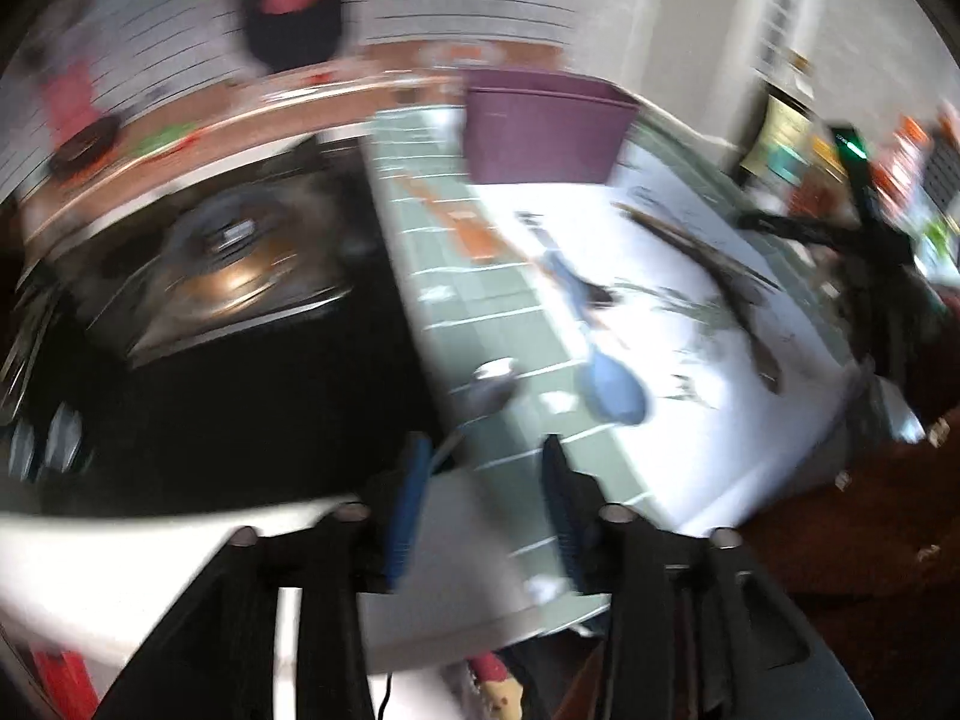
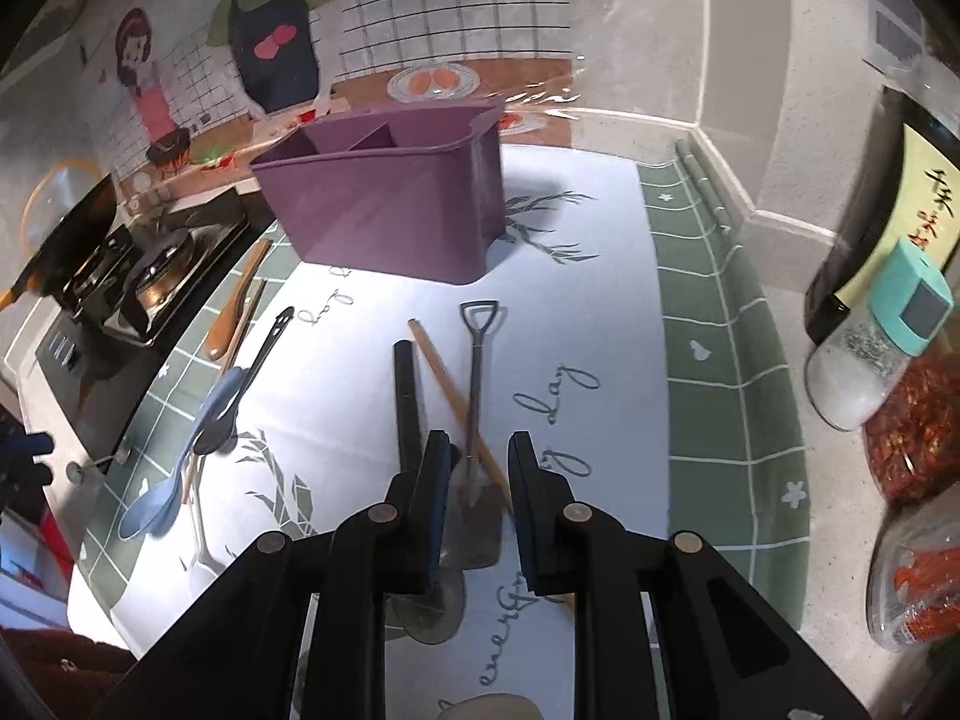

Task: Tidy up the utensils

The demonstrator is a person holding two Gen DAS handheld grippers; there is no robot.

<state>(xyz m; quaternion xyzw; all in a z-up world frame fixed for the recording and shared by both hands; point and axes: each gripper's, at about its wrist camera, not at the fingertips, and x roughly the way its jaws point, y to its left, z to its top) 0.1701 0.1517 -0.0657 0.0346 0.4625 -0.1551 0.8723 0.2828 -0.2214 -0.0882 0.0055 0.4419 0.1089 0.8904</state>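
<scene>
A purple utensil holder (image 2: 390, 204) with compartments stands at the back of the white mat; it also shows in the blurred left wrist view (image 1: 540, 126). My right gripper (image 2: 477, 456) is open, its fingers either side of a metal shovel-shaped spoon (image 2: 477, 420) and a wooden chopstick (image 2: 456, 402) lying crossed on the mat. A black utensil (image 2: 405, 396) lies just left of them. A blue spoon (image 2: 180, 468), a black spoon (image 2: 246, 384) and a wooden spoon (image 2: 234, 306) lie at the left. My left gripper (image 1: 480, 462) is open over the mat's edge near a metal spoon (image 1: 492, 384) and the blue spoon (image 1: 606, 372).
A gas stove (image 2: 138, 282) sits left of the mat, also in the left wrist view (image 1: 222, 264). A dark bottle (image 2: 888, 204), a salt shaker (image 2: 876, 348) and jars of red spice (image 2: 918, 450) stand at the right. A tiled wall is behind.
</scene>
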